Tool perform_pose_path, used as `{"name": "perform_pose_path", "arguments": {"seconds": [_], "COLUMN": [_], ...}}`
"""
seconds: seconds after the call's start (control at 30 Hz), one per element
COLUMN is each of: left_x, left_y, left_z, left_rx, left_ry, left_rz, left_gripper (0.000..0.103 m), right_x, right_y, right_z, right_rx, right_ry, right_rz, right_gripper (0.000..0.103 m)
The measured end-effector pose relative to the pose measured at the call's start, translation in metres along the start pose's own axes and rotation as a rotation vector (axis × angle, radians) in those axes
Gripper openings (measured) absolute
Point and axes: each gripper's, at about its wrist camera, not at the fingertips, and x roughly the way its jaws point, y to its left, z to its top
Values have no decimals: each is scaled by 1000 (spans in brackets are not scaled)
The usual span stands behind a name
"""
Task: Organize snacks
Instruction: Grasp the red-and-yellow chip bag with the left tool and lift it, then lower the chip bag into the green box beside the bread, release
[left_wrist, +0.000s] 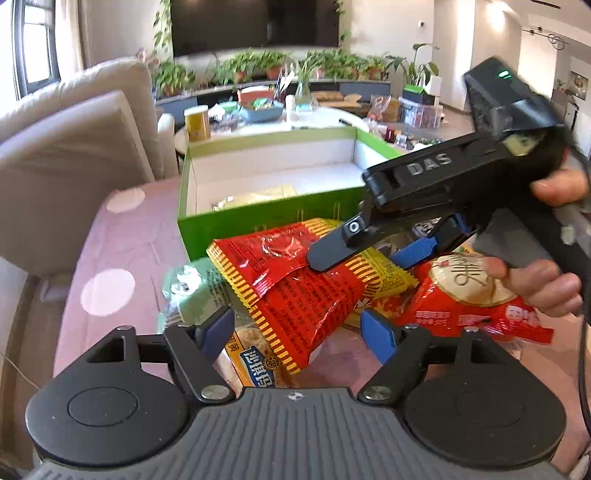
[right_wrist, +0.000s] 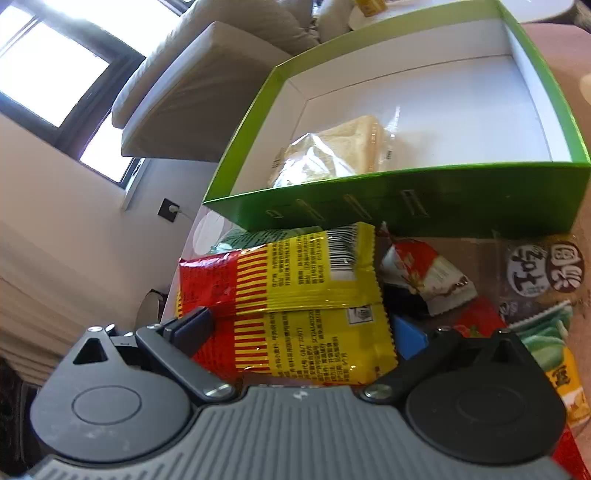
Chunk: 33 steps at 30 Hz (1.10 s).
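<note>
The left gripper (left_wrist: 299, 328) stands partly open around the near end of a red-and-yellow snack packet (left_wrist: 295, 295), its blue pads beside the packet; whether they press it I cannot tell. The right gripper (right_wrist: 301, 332), jaws wide, straddles the same packet (right_wrist: 314, 295) from the right. The green box (left_wrist: 258, 218) lies just beyond the pile. Only the right wrist view shows clearly the pale bread packet (right_wrist: 332, 151) inside the box (right_wrist: 406, 206); only the left shows the hand (left_wrist: 539, 284) holding the right tool.
</note>
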Motion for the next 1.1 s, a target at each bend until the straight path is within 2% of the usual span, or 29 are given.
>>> {"name": "perform_pose_path", "arguments": {"seconds": [0.03,0.1,0.2,0.27,0.63,0.9,1.1], "left_x": [2,3,-2,-7,-24,-24,-23], "left_y": [2,5,10,12,5,5,-1], "left_z": [0,0,-1,-1,7,16,47], "left_rx": [-8,-15,-23,-32,10,41,122], "left_ry": [4,4,-4,-17,-80,-81,-138], "left_rz": [-6,8,18,16,-9,5,24], "left_gripper": [64,63,62,62,62,62,62], "right_x": [-1,-5,-12,-17,-49,-52,-63], "right_y": [2,6,11,17,47,43,47], "right_z": [-1,-2,-5,-7,-26,-26,-9], "right_rx": [-11,-38,-63,-84,-200,-164,-167], "right_ry": [-6,-23,-41,-57,-157,-174,-242], "right_rz": [-4,-13,-23,-24,-42,-11,-12], "right_gripper": [88,73,57,54,54,54,54]}}
